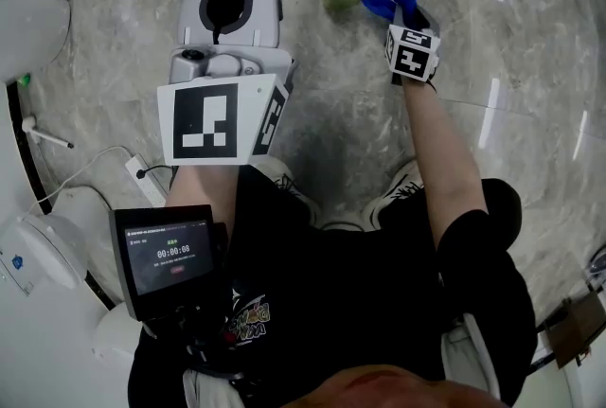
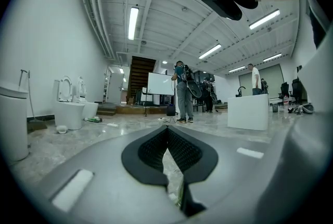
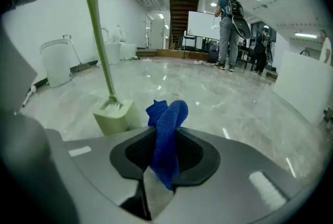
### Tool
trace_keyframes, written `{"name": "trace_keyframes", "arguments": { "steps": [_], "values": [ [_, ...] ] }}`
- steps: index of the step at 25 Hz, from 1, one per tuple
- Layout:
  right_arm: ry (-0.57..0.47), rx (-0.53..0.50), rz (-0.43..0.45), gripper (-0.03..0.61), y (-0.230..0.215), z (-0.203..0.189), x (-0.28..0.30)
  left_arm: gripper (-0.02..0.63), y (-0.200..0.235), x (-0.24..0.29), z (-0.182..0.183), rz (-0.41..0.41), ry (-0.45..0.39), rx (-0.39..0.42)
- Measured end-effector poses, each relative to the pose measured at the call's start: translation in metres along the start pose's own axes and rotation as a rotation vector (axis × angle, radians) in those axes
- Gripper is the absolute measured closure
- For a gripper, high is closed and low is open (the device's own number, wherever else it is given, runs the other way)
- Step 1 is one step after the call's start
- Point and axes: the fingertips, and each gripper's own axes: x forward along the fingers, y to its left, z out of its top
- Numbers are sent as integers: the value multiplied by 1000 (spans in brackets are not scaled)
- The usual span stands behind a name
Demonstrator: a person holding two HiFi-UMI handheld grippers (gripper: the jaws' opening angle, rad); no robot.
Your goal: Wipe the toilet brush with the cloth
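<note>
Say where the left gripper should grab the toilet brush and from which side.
Probably best: take the toilet brush by its thin handle, above the holder, where the bristle head sits sunk. The handle stands nearly upright, so bring the left gripper in level from the brush's left, jaws across the shaft; the right gripper, with the cloth, is on the other side.

Toilet brush: handle cut off by the upper edge, bristles mostly sunk in its holder. Blue cloth: pinched part hidden between the right gripper's closed jaws.
</note>
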Motion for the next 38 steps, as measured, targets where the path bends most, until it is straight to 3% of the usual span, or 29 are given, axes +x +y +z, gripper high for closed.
{"name": "trace_keyframes", "arguments": {
  "steps": [2,6,10,13,19,24,32,36,38],
  "values": [
    [-19,26,39,485,12,12,0,614,1,0,-1,1,2,2],
    [-65,-35,119,485,38,25,0,614,2,0,-2,2,6,10],
    [-62,-26,183,485,55,28,3,614,2,0,-2,0,10,16],
    [0,-44,200,485,61,16,12,614,2,-1,-4,-3,16,25],
    [208,-243,157,480,48,-50,31,614,0,-4,-4,-8,19,49],
    [233,-272,197,480,59,-67,32,613,-1,-8,-5,-17,22,83],
    [263,-261,241,482,77,-81,21,614,-2,-8,-3,-18,9,89],
    [207,-170,272,483,95,-65,6,614,-3,-6,-2,-14,6,68],
    [156,-179,299,483,110,-47,-1,614,-3,-3,0,-14,-4,50]
  ]
}}
